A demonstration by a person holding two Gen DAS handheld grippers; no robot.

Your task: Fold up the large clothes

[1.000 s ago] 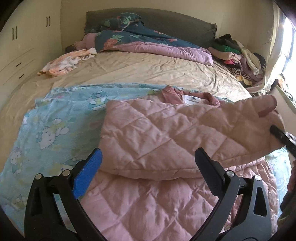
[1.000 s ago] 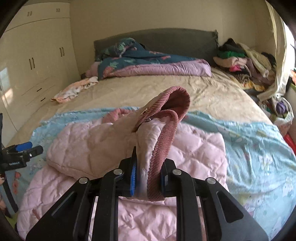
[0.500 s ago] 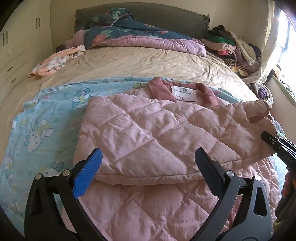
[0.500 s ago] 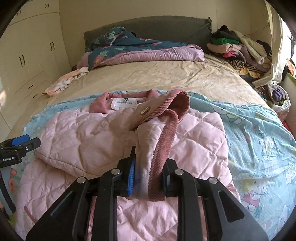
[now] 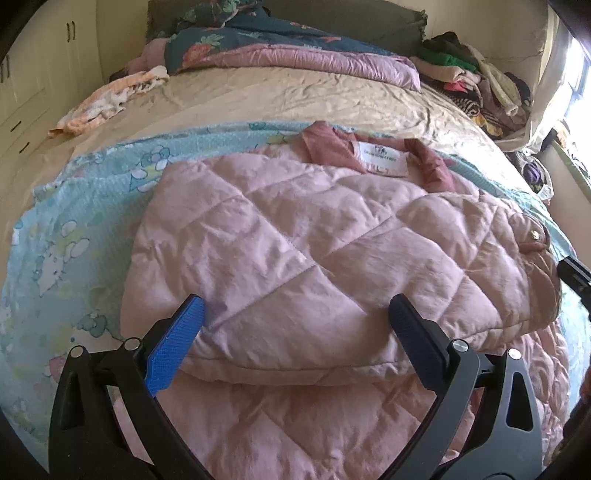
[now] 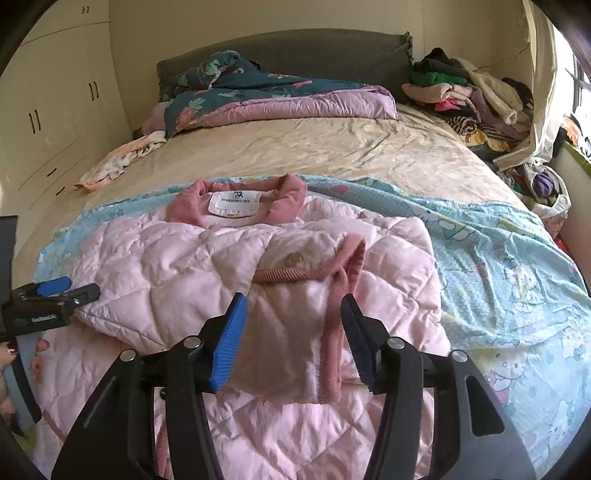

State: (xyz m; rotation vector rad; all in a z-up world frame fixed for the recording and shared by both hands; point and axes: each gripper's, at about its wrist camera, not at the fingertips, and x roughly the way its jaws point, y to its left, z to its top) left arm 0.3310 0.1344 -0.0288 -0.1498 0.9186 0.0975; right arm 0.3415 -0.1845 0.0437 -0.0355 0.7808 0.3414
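pink quilted jacket (image 6: 177, 273) folded; right gripper (image 6: 293, 334) just released cuff (image 6: 332, 325); left gripper (image 5: 295, 325) open.

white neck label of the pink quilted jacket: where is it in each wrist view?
Left wrist: the white rectangular neck label sits upper right of centre, inside the dusty-pink collar.
Right wrist: the label sits upper left of centre, inside that collar.
Shared landmark: the dark grey headboard at the far end of the bed.

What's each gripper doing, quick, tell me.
Left gripper: open, holding nothing.
Right gripper: jaws just opened; sleeve cuff lies loose between them.
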